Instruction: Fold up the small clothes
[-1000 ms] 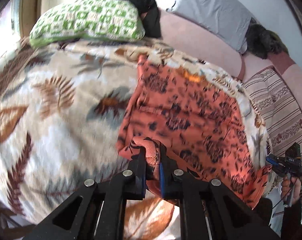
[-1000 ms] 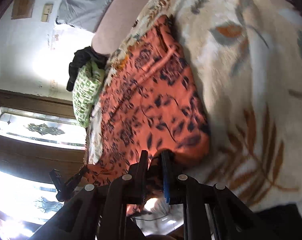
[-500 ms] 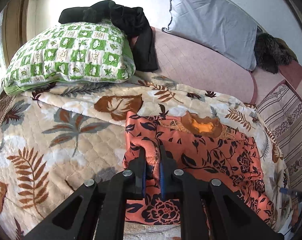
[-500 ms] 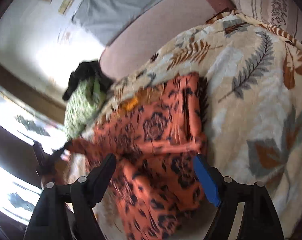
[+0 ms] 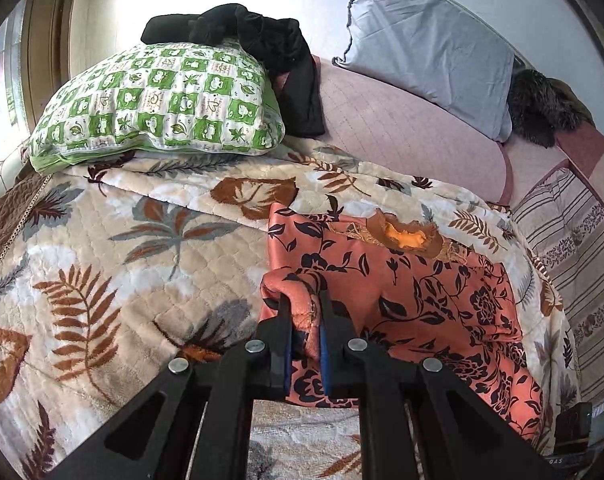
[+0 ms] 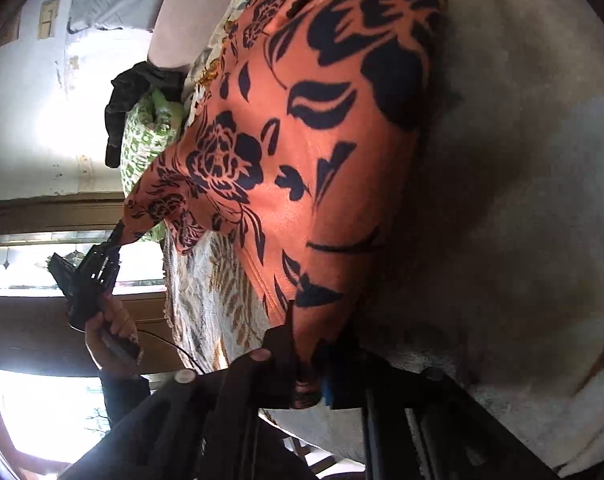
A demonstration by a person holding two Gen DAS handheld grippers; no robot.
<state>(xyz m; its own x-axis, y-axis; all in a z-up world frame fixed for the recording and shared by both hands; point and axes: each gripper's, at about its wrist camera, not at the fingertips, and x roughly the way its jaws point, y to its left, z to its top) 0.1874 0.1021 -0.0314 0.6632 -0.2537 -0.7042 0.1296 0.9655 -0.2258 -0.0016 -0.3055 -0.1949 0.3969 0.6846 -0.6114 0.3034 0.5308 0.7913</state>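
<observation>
Both grippers, left gripper [image 5: 305,312] and right gripper [image 6: 306,342], clamped on orange floral garment [image 5: 402,292] atop leaf-print blanket [image 5: 101,240]

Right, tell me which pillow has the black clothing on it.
The green-checked pillow, left of the bed's far end. Black clothing drapes over its top; the grey pillow against the wall is bare.

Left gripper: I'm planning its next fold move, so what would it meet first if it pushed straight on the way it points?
The left gripper, shut on the orange floral garment, would probably run into more of that garment first; depth is unclear.
</observation>
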